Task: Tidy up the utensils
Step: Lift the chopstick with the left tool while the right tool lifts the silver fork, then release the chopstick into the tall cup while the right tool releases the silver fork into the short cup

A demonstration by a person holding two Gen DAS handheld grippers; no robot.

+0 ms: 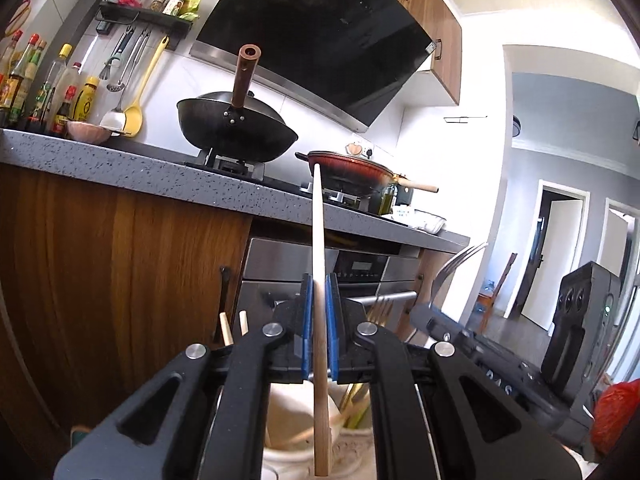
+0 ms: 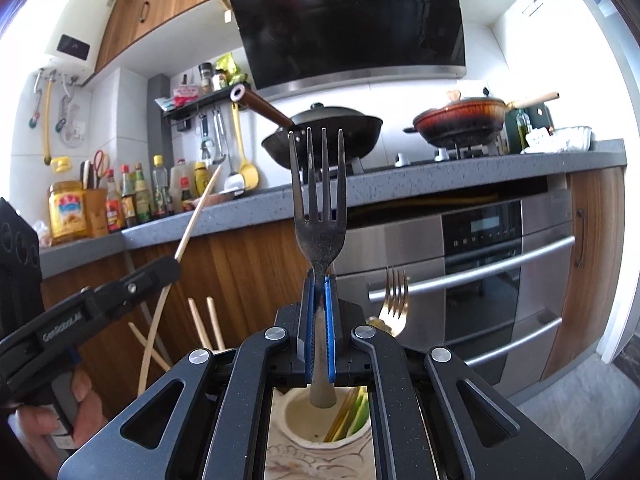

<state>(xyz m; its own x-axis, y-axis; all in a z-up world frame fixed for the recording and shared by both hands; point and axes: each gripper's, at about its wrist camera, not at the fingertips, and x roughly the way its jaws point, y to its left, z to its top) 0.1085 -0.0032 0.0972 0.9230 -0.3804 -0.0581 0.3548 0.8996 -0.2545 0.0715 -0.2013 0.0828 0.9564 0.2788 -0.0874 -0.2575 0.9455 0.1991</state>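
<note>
My left gripper (image 1: 319, 300) is shut on a wooden chopstick (image 1: 318, 232) that stands upright, its lower end over a cream ceramic utensil holder (image 1: 292, 452). My right gripper (image 2: 320, 300) is shut on a dark metal fork (image 2: 318, 200), tines up, handle end over the holder's opening (image 2: 304, 412). The holder has gold utensils (image 2: 348, 416) inside. Two more chopstick ends (image 2: 206, 324) and a gold fork (image 2: 394, 304) stick up behind the grippers. The left gripper (image 2: 160, 276) and its chopstick (image 2: 196, 216) show at the left of the right wrist view; the right gripper's fork (image 1: 452, 268) shows in the left wrist view.
A grey kitchen counter (image 2: 400, 184) runs behind, with a black wok (image 2: 324, 136), a red pan (image 2: 460, 120), sauce bottles (image 2: 140, 196) and hanging ladles (image 2: 240, 148). An oven (image 2: 500, 280) sits below. A range hood (image 2: 348, 20) hangs above. A doorway (image 1: 560, 256) opens on the right.
</note>
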